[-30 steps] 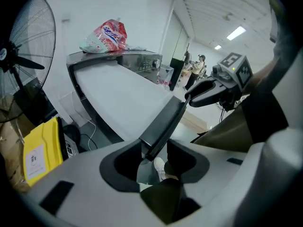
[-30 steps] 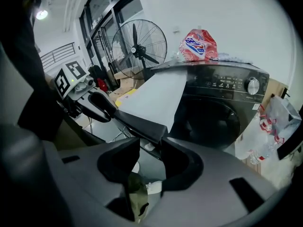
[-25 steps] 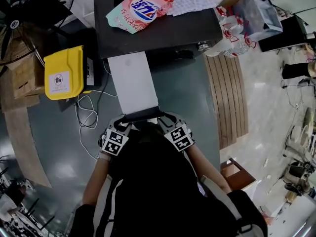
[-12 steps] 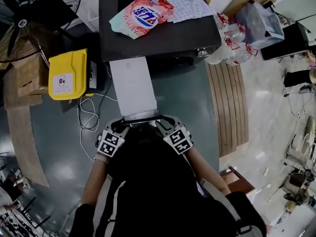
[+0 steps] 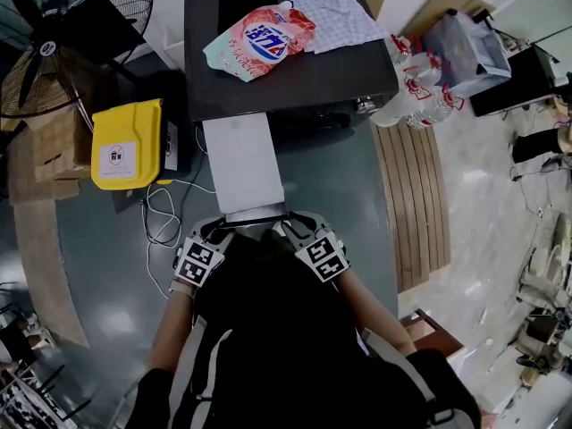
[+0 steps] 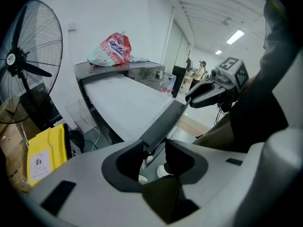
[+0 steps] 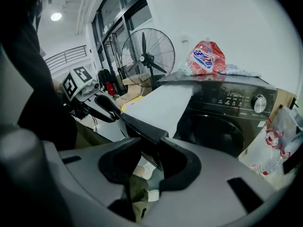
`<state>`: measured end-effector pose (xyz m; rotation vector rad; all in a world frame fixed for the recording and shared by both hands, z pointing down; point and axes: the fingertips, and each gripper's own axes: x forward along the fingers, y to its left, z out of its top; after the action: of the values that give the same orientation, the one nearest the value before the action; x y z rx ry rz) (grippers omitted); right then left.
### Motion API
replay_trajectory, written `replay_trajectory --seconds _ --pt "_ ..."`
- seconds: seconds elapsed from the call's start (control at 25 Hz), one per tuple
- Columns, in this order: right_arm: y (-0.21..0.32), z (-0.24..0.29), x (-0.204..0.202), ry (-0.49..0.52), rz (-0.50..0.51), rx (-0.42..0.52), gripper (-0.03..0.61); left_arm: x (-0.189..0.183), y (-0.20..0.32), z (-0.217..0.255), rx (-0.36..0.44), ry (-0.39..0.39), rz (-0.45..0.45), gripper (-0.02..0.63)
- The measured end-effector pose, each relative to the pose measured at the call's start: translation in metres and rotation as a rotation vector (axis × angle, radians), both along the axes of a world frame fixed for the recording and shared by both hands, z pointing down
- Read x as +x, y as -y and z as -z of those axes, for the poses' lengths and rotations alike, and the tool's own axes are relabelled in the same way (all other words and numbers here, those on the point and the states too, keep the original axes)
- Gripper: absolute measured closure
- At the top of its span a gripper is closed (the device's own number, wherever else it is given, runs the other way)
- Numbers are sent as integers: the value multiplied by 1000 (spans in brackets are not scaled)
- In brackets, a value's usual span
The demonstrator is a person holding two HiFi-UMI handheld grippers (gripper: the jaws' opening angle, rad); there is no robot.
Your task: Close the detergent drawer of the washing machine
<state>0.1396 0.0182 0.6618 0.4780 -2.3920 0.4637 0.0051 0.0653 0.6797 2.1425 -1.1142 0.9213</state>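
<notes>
Head view: nearest us, the left gripper (image 5: 225, 229) straddles the dark front panel (image 5: 256, 216) with its jaws apart, and the right gripper (image 5: 288, 229) looks clamped on that panel. We judge that pushing harder on one side could skew and jam the slide. The detergent drawer (image 5: 243, 161) stands pulled far out. Its long axis points away from us into the washing machine (image 5: 295, 70).

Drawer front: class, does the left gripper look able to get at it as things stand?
Probably yes. In the left gripper view the dark drawer front sits between the open jaws of the left gripper, and nothing stands in the way.
</notes>
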Motion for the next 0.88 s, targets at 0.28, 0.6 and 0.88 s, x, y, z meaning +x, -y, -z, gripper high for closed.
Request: replay_trajectory --seconds 0.28,0.6,0.88 --pt "23 4 -13 -6 -40 19 454 -14 24 5 16 -13 -16 465" --pt "52 10 -31 -9 -56 34 454 -31 55 10 19 -23 -30 468" --pt "76 12 -41 -10 -73 38 453 -42 79 12 24 -28 -41 469"
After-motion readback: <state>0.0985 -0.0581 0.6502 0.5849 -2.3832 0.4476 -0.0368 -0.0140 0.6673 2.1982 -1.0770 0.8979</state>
